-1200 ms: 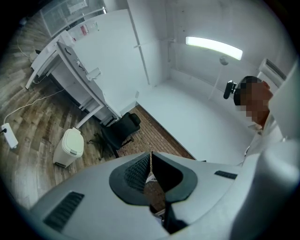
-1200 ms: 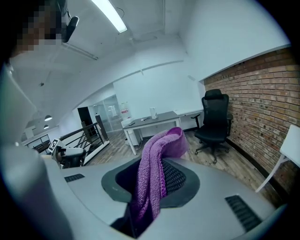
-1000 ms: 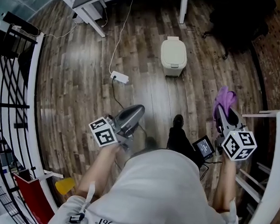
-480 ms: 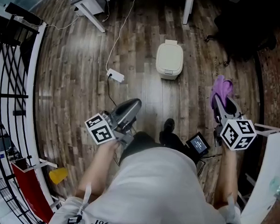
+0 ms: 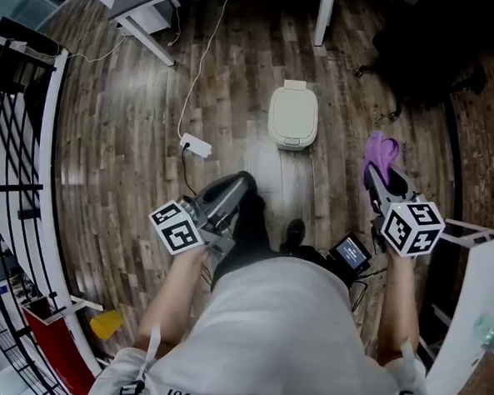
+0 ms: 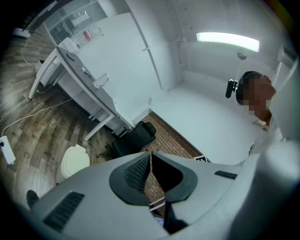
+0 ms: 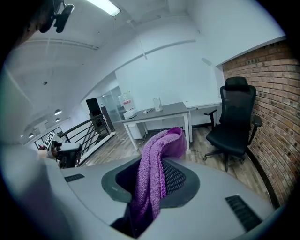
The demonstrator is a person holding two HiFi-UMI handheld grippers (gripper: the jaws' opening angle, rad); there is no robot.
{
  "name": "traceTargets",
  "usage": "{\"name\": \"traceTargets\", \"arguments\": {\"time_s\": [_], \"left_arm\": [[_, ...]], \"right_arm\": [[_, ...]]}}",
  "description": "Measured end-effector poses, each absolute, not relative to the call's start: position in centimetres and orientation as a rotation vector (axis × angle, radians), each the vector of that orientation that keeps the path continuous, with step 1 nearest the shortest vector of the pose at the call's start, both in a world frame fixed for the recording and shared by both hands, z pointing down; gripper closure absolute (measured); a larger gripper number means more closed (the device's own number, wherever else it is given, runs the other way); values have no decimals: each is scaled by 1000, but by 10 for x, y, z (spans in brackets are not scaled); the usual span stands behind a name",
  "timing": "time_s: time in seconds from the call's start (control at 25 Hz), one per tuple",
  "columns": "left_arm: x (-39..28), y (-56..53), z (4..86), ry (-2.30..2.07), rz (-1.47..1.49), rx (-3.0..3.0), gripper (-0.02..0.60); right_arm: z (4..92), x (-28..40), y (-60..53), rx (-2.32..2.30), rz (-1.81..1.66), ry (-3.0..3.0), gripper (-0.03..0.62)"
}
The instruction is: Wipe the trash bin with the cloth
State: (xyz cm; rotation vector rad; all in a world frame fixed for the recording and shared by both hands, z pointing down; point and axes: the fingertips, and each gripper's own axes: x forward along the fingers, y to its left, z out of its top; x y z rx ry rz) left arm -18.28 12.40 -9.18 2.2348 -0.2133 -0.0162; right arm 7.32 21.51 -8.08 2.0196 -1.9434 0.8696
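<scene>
My right gripper has its jaws clamped on the purple cloth, which bunches up past the tips. My left gripper shows its jaws pressed together with nothing between them. The cream trash bin stands on the wooden floor, ahead of both grippers and roughly between them, touched by neither.

The bin is smooth, matt plastic. Around it, the floor is lightly glossy wood. The cloth looks nubby.
</scene>
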Motion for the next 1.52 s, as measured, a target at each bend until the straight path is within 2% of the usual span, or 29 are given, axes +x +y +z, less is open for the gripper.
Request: {"name": "traceTargets", "arguments": {"time_s": [0.68, 1.12, 1.52], "left_arm": [[-166, -81, -55, -18, 151, 2241, 566], [-126, -102, 6, -125, 258, 2206, 566], [-68, -91, 118, -254, 288, 2102, 566]], "right_arm": [[-44, 71, 41, 2050, 854, -1718, 500], [51, 107, -12, 1789, 894, -1763, 500], [183, 150, -57, 1544, 907, -1814, 500]]}}
